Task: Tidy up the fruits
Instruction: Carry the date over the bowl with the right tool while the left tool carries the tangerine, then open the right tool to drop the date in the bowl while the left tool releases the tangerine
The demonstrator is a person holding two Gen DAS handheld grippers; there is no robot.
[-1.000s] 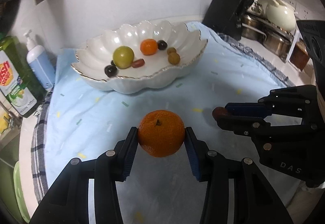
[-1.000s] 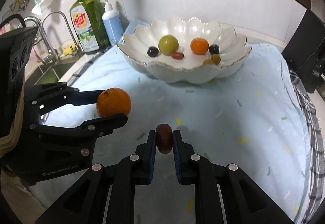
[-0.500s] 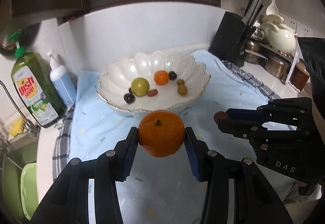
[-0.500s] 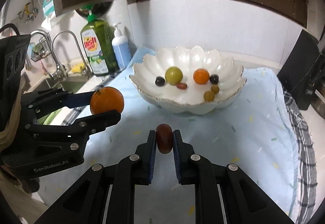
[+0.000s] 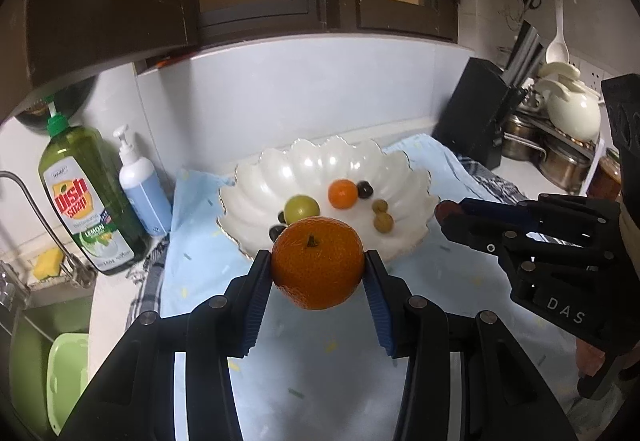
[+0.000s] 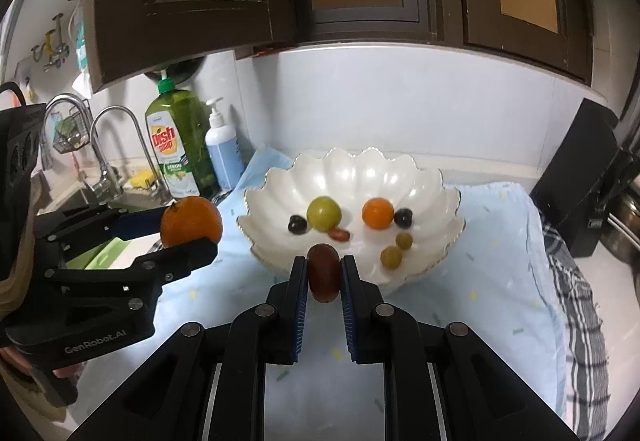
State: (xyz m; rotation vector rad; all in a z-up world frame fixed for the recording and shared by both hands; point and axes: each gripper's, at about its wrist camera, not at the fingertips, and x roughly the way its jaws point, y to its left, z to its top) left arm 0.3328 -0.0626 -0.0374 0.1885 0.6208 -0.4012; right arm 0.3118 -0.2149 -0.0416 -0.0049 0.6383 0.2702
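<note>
My left gripper is shut on a large orange and holds it in the air in front of a white scalloped bowl. My right gripper is shut on a dark red oval fruit, also raised before the bowl. The bowl holds a green fruit, a small orange, dark berries, a red date and two olive-coloured fruits. The left gripper with its orange shows at the left of the right wrist view. The right gripper shows at the right of the left wrist view.
A light blue cloth covers the counter under the bowl. A green dish soap bottle and a blue pump bottle stand at the left by the sink. A black knife block and pots stand at the right.
Both grippers have risen and tilted up with their fruits still held. The bowl now sits lower in both views and the wall cabinets have come into sight.
</note>
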